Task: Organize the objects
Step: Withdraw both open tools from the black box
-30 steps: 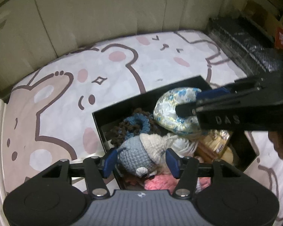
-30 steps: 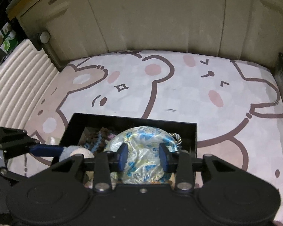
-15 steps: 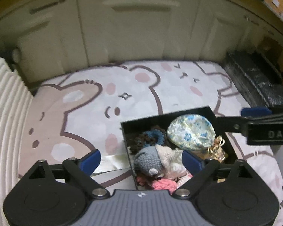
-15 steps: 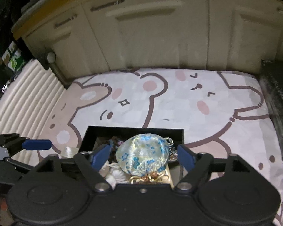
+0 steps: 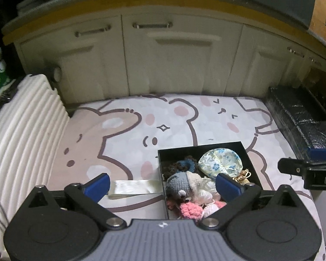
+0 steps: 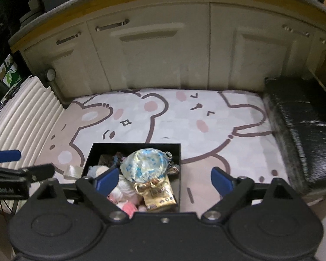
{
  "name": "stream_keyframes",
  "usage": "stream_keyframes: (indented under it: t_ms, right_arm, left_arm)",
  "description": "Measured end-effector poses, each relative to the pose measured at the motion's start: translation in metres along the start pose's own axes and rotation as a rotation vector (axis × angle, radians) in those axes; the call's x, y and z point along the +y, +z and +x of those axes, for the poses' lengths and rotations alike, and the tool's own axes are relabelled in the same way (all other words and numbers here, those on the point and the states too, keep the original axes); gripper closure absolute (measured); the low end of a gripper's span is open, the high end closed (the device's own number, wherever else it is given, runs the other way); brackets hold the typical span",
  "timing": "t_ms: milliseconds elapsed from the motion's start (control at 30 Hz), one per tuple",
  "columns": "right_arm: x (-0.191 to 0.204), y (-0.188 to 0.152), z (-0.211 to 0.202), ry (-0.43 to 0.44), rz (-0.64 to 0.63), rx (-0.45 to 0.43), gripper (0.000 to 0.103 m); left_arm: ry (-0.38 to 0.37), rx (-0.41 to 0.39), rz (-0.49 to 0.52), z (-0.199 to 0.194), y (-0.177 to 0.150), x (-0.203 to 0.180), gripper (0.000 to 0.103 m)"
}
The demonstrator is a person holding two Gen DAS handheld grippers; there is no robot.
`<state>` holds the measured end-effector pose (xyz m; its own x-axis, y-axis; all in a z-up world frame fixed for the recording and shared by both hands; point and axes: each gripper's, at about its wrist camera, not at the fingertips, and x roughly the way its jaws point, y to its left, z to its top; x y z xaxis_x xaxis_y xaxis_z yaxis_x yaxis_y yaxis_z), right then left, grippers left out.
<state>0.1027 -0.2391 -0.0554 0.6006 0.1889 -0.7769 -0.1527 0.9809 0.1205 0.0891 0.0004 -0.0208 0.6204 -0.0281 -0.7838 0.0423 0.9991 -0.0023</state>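
Both the left gripper (image 5: pixel 162 183) and the right gripper (image 6: pixel 165 178) are held wide apart, grasping nothing. The box (image 5: pixel 245 152) is piled high, so the shiny pouch (image 6: pixel 143 165) could be knocked out.

The left claw's (image 5: pixel 162 184) own body is hiding the black box's (image 5: pixel 201 147) near end and part of the pink crochet toy (image 5: pixel 190 209); the right claw's (image 5: pixel 306 169) lettering is running off the frame edge.
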Motion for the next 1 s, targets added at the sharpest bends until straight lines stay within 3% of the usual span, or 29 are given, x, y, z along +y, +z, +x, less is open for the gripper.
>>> stream_keyframes:
  t_ms: [300,1000]
  right_arm:
    - [0.007,-0.019,-0.033,-0.070,-0.029,-0.006,0.008]
    - [0.016,-0.050,-0.090,-0.119,-0.029,-0.079,0.002]
  left_arm:
    - [0.056,-0.033,-0.013,-0.035,-0.016,-0.003,0.001]
    - [0.060,-0.041,-0.015,-0.073,-0.045,-0.010,0.001]
